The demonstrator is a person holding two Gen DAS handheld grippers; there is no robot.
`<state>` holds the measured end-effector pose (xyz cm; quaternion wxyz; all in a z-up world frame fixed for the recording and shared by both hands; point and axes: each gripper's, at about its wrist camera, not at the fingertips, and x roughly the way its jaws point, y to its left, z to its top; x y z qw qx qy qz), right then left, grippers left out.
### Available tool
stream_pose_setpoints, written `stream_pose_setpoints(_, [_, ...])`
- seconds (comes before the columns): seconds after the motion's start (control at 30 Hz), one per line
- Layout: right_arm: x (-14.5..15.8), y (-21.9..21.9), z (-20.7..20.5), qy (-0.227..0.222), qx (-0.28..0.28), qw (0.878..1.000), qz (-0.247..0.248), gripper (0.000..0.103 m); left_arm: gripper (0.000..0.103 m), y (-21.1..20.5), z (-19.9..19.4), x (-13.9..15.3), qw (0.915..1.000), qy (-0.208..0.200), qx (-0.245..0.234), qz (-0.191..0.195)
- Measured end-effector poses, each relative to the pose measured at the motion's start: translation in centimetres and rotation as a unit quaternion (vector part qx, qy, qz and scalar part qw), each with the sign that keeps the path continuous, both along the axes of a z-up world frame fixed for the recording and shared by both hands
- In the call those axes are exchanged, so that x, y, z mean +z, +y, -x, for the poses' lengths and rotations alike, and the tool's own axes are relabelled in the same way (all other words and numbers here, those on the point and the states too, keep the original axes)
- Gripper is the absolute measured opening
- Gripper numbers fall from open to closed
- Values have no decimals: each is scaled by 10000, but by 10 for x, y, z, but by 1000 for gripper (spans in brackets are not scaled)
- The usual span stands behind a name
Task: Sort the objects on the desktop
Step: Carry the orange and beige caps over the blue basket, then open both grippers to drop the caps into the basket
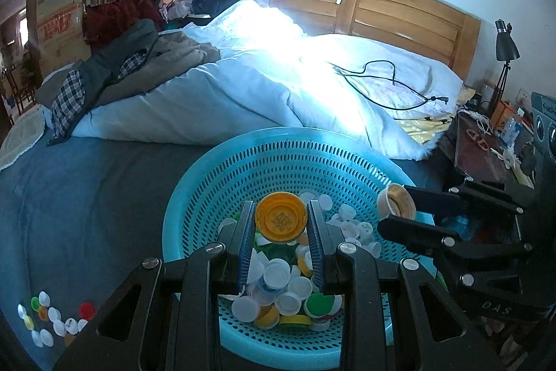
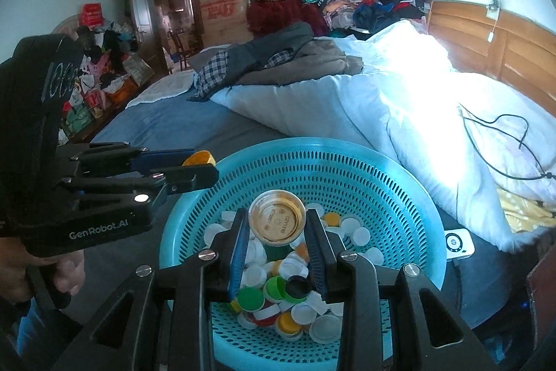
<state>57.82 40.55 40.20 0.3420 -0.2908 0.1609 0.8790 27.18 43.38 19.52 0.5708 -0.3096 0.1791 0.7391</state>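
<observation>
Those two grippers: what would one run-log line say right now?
left gripper: shut on yellow cap | right gripper: shut on clear amber cap | both over blue basket of caps

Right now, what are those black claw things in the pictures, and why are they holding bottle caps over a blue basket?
Each claw is a hand-held tool with two fingers; a person squeezes one in each hand. You can see a hand on one grip. A little camera rides on each tool, so one picture looks along the left tool and the other along the right tool.

They are over a bed with a blue sheet. On it sits a blue basket full of plastic caps: white, yellow, green. A few more caps lie on the sheet.

The left tool pinches a yellow cap. The right tool pinches a pale see-through cap. It looks like caps are being sorted.
</observation>
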Motion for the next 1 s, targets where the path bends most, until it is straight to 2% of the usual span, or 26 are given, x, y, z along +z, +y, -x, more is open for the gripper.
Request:
stream_pose_setpoints(0.83, [-11, 0, 0, -52, -5, 9999, 87, 35, 25, 7, -1, -10, 10000, -61, 12, 68])
stream_pose_setpoints(0.9, [-11, 0, 0, -53, -32, 10000, 61, 35, 31, 7, 1, -11, 9999, -26, 70, 78])
stream_pose_setpoints(0.93, [-11, 0, -1, -45, -64, 10000, 45, 38, 41, 5, 2, -12, 9999, 0, 125, 71])
stream_pose_setpoints(0.97, [-11, 0, -2, -20, -89, 9999, 49, 49, 49, 3, 3, -12, 9998, 10, 175, 48])
stream_pose_setpoints(1.0, [-11, 0, -3, 15, -104, 9999, 53, 56, 50, 0, 5, -12, 9998, 2, 220, 19])
